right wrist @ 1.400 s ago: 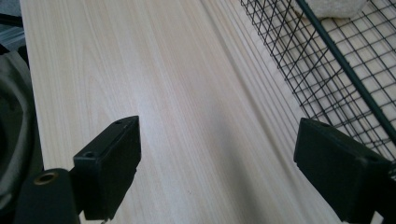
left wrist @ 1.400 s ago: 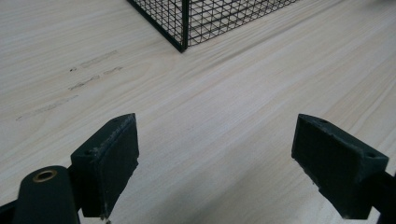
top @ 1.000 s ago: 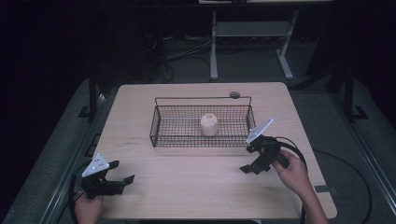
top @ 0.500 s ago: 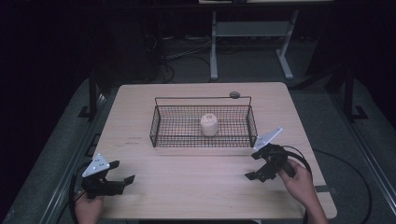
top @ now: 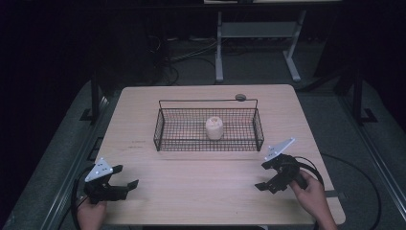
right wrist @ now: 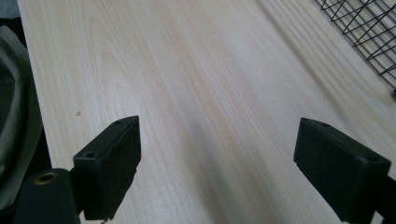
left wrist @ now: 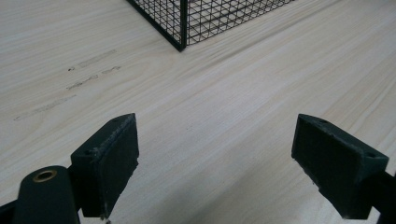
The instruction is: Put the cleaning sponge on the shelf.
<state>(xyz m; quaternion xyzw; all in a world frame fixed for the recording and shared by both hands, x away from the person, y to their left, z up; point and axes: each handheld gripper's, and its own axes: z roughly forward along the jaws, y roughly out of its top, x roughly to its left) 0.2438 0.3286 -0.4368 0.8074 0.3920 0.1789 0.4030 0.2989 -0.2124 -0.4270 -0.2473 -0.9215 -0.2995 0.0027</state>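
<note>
Pale wood table (top: 201, 191) – a black wire basket (top: 163, 129) sits mid-table with a cream lump (top: 214, 128) inside. The left gripper (top: 125, 185) rests at the near left, jaws wide apart, holding nothing; the right gripper (top: 265, 175) – near right – is likewise spread and empty.

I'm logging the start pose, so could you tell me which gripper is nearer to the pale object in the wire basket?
Right. The right gripper sits off the basket's near right corner, closer to the pale object. The left gripper rests at the table's near left corner, farther away.
</note>
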